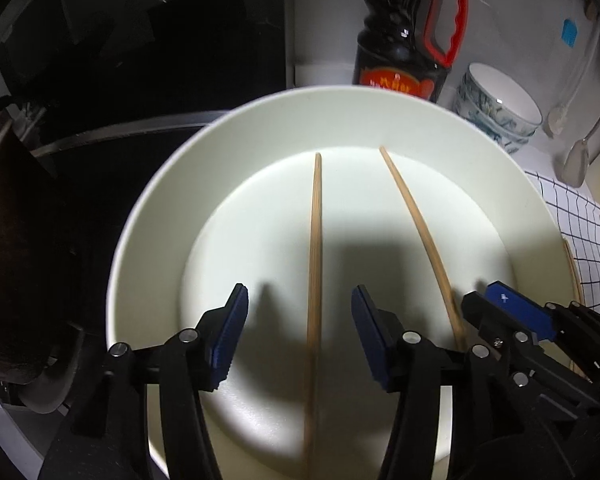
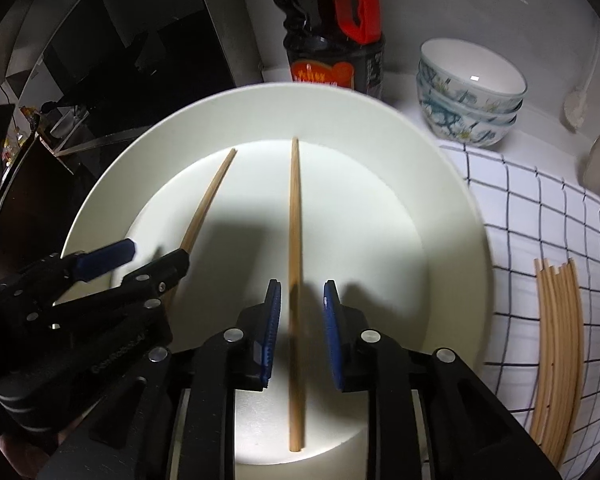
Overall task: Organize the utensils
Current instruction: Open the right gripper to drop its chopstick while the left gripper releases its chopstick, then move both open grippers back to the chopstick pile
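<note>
Left claw (image 1: 300, 308) apparently straddles chopstick (image 1: 315, 240), untouched.

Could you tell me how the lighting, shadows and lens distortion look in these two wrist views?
Left wrist view: a bright patch on the white plate, hard shadows of the left tool falling across it, dark left side, and the right chopstick bowed by the fisheye. Right wrist view: the same harsh light, shadows from the right tool, glare on the stacked bowls, and curved lines on the checked cloth.
</note>
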